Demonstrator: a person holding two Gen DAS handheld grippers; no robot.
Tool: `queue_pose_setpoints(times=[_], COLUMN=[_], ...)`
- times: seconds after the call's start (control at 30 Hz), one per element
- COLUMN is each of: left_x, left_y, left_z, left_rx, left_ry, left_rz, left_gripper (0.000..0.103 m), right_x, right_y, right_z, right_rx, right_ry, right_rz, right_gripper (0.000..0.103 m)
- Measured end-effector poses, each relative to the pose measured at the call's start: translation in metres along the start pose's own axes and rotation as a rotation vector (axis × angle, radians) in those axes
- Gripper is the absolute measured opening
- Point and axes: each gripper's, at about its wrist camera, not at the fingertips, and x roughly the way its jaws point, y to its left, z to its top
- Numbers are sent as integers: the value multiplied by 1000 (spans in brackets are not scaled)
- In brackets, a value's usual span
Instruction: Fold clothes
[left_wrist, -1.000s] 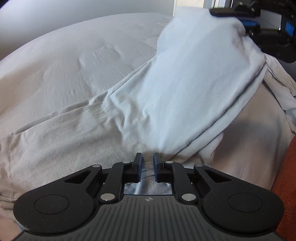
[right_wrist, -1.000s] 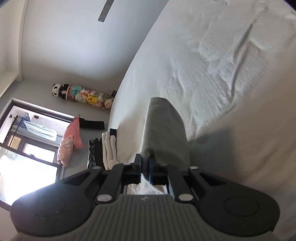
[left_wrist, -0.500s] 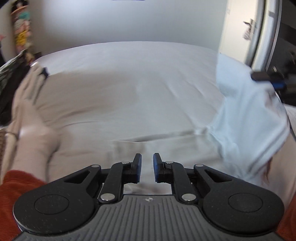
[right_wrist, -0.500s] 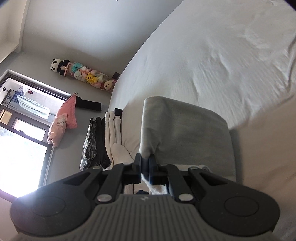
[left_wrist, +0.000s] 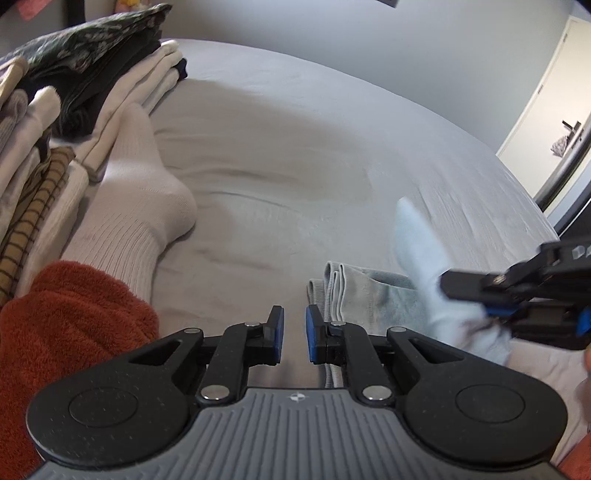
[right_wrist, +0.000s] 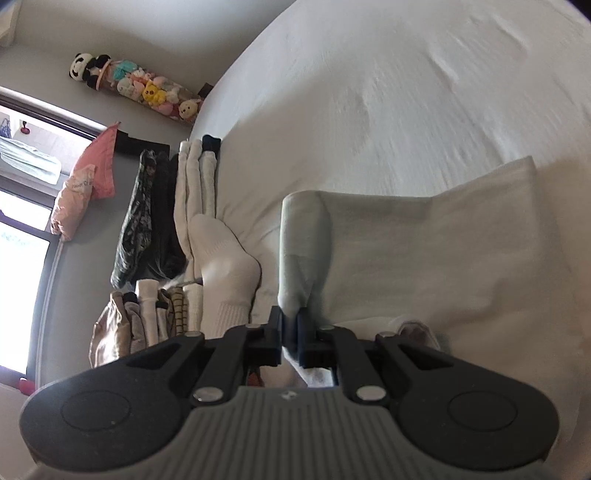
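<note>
A pale grey-blue garment (left_wrist: 373, 295) lies folded on the bed sheet (left_wrist: 280, 155), its ribbed edge just right of my left gripper (left_wrist: 293, 334), which is open and empty above the sheet. My right gripper (right_wrist: 290, 334) is shut on a fold of the same garment (right_wrist: 424, 254). It also shows in the left wrist view (left_wrist: 491, 301) at the right, pinching the light cloth. The part of the garment under the right gripper is hidden.
A white ribbed sock (left_wrist: 136, 206) lies at the left beside stacks of folded clothes (left_wrist: 62, 96). An orange-red towel (left_wrist: 62, 325) is at the near left. Plush toys (right_wrist: 144, 86) line the far wall. A door (left_wrist: 546, 122) stands at the right.
The left gripper has swung left from over the garment toward the stacks and sock. The right gripper has brought the held cloth down, so the garment now lies folded on the bed.
</note>
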Motion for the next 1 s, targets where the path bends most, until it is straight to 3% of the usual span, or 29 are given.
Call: queue_pose_setpoints(times=[0.23,0.43,0.6,0.77,0.9,1.0], left_x=[-6,-11,-17,-25,-23,-23], left_y=[8,4,3,-5,-13,-15], left_z=[3,3,0,-2,-3,-4], left_rx=[-45,-44,-50,-24,2,10], left_ry=[-13,-28,-48,-86,-91,-92], left_rz=[-6,-16,-33,-115,-118,-120], left_gripper=[14,14,14,14,14,14], right_x=[40,34,-7,-45,-36,-23], right_y=[6,23,29,6,-25,-36], right_z=[-11,-12,-11,-12,-14,-22], right_rx=[-68,-141,-219,-266,-231,-186], right_ry=[64,66,-7,-102,-96,-44], right_rz=[-106,-106,-81,-149,-213,-156], right_gripper=[10,25,25,25,16,13])
